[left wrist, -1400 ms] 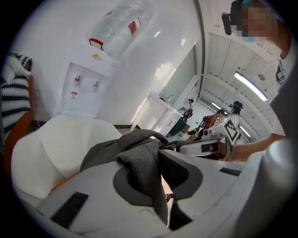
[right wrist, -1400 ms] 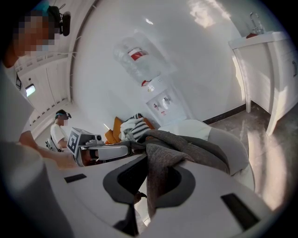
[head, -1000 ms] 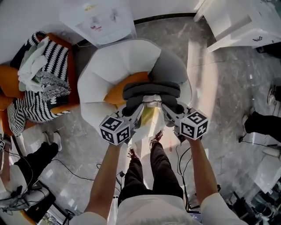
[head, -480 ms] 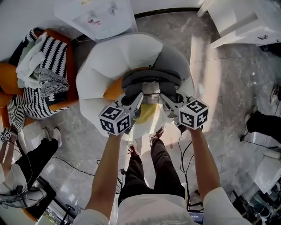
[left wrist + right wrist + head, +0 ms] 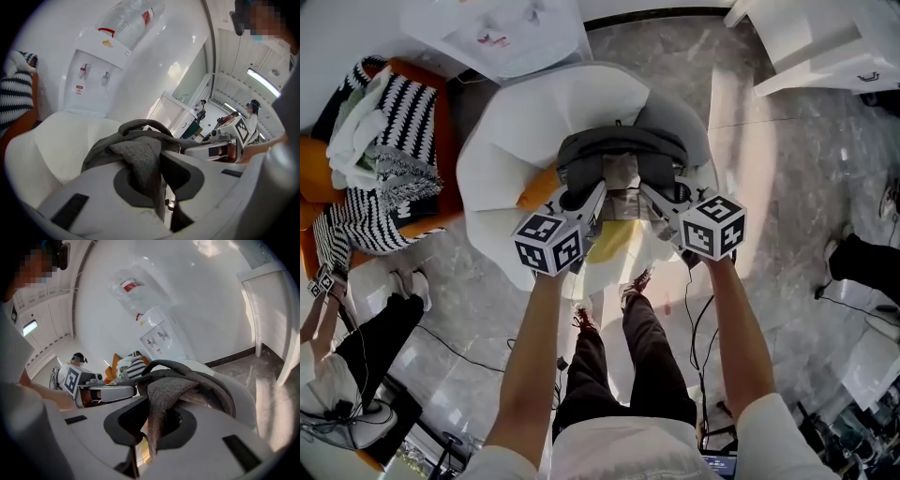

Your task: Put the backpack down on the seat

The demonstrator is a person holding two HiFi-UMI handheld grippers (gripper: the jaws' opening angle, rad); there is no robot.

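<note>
A grey backpack (image 5: 622, 153) hangs over the seat of a white round armchair (image 5: 534, 122), its two shoulder straps held up. My left gripper (image 5: 579, 199) is shut on the left strap (image 5: 143, 164), which runs down between its jaws. My right gripper (image 5: 660, 195) is shut on the right strap (image 5: 161, 401) in the same way. An orange cushion (image 5: 538, 187) lies on the seat just left of the backpack. From above I cannot tell whether the bag's bottom touches the seat.
A water dispenser (image 5: 502, 33) stands behind the armchair. An orange chair with a striped blanket (image 5: 384, 159) is at the left and a white cabinet (image 5: 825, 42) at the top right. Cables (image 5: 689, 309) run over the floor. Other people's legs (image 5: 384, 328) show at the left and right edges.
Both grippers have carried the backpack forward, farther over the armchair's seat. The orange cushion is now more covered by the bag.
</note>
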